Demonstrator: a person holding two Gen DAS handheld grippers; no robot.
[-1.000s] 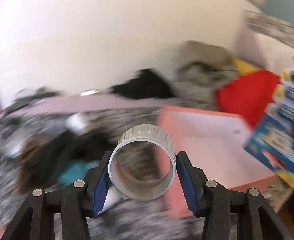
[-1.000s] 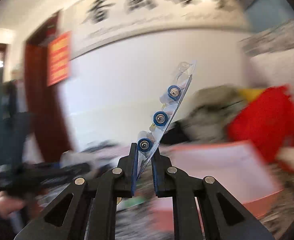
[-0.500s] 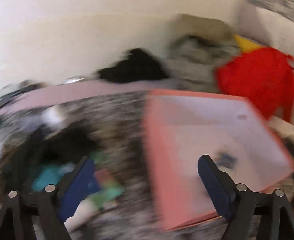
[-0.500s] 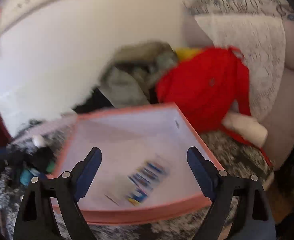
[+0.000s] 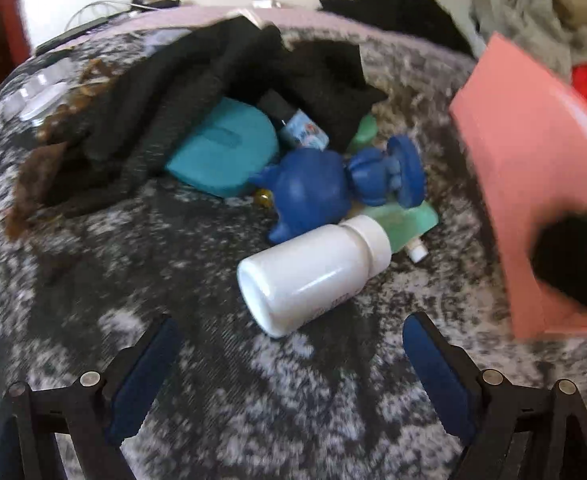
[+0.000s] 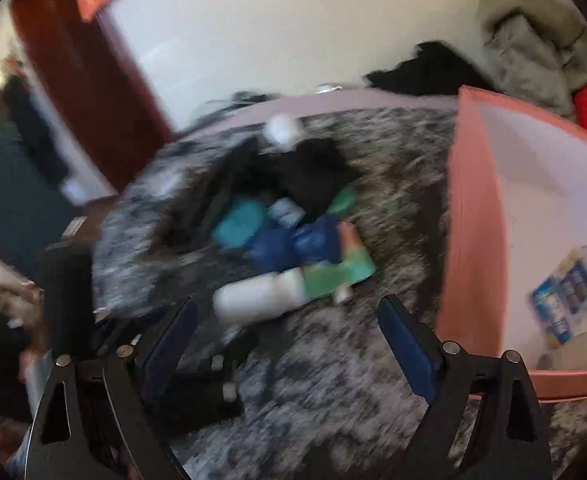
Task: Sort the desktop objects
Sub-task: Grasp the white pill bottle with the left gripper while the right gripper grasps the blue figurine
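Inside the pink box [image 6: 469, 248], a blue-printed packet [image 6: 563, 300]; both grippers' jaws wide, empty.

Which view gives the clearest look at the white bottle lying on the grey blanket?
The left wrist view. There the white bottle lies on its side, sharp and close, cap and base both visible, just ahead of the open left hand-held gripper. The right wrist view shows the same bottle smaller and smeared by motion blur.

From my left fingers [image 5: 165, 364], the bottle [image 5: 313, 272] lies on its side at twelve o'clock on the tabletop [image 5: 93, 264]. The figurine [image 5: 333, 188] lies just behind it, the cloth [image 5: 197, 80] at eleven o'clock, and the box [image 5: 533, 152] at two o'clock.
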